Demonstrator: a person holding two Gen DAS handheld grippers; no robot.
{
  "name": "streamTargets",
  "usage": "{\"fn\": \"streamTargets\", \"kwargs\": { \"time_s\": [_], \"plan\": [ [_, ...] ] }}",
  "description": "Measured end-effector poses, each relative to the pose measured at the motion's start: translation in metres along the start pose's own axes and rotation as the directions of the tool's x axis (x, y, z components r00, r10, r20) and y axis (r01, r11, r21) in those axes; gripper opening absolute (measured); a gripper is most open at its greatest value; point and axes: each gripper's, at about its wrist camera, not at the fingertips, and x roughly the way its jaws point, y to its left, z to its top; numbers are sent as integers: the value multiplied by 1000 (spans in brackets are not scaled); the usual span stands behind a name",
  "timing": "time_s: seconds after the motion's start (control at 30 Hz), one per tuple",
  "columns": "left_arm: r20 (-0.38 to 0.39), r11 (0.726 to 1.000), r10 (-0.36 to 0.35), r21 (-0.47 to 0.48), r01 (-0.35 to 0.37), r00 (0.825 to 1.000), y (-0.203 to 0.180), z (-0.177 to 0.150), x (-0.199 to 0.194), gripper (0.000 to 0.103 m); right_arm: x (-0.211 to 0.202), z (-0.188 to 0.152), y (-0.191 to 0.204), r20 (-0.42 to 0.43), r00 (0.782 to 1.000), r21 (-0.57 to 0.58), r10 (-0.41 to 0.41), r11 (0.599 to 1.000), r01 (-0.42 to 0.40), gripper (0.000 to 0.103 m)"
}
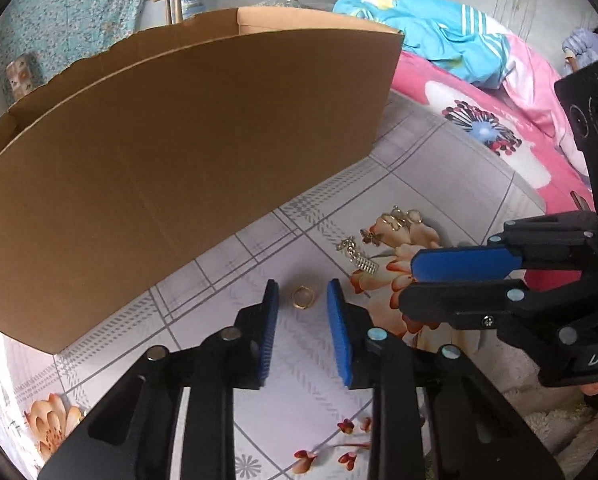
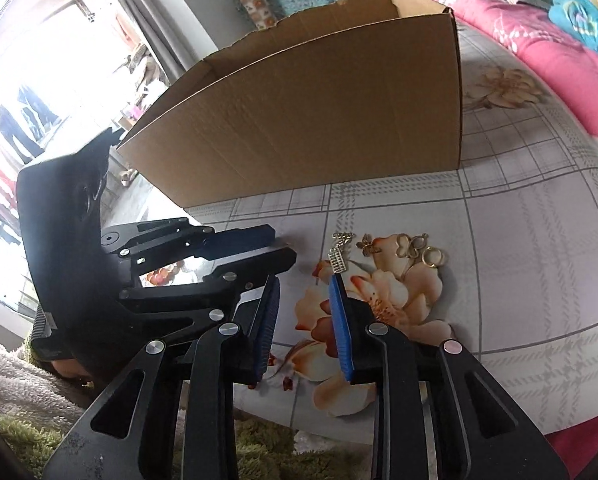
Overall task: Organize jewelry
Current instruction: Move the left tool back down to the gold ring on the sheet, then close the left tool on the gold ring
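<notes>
A gold ring (image 1: pixel 303 297) lies on the flowered, checked tablecloth (image 1: pixel 259 420) between the blue pads of my left gripper (image 1: pixel 303 284), which stands open with neither pad touching the ring. To its right lie a gold chain with a bar pendant (image 1: pixel 357 256), a butterfly piece (image 1: pixel 371 236) and looped earrings (image 1: pixel 399 216). My right gripper (image 2: pixel 305 280) is open and empty, its right fingertip just short of the bar pendant (image 2: pixel 336 260). It also shows from the side as the right gripper (image 1: pixel 407 280). In the right wrist view the left gripper (image 2: pixel 285 245) hides the ring.
An open cardboard box (image 1: pixel 179 160) stands on the cloth just behind the jewelry, its near wall close to both grippers, also seen as the box (image 2: pixel 319 120). A pink flowered blanket (image 1: pixel 479 120) lies to the right. A shaggy green rug (image 2: pixel 19 440) shows below the table edge.
</notes>
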Motion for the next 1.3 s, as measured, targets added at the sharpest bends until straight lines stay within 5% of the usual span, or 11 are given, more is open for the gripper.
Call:
{"fn": "streamTargets", "kwargs": {
  "time_s": [0.3,0.77,1.3],
  "plan": [
    [18,996,60,70,-61,998,-6,0,4,10,0,-5,-3,3,1000,20,4,1000,-4,25],
    [38,998,57,-3,-57,998,7,-5,-10,10,2,-5,9,17,999,-22,-47,999,48,25],
    [46,994,76,-79,-72,996,29,-13,-22,10,42,8,42,16,965,-272,-262,927,257,9]
  ]
}}
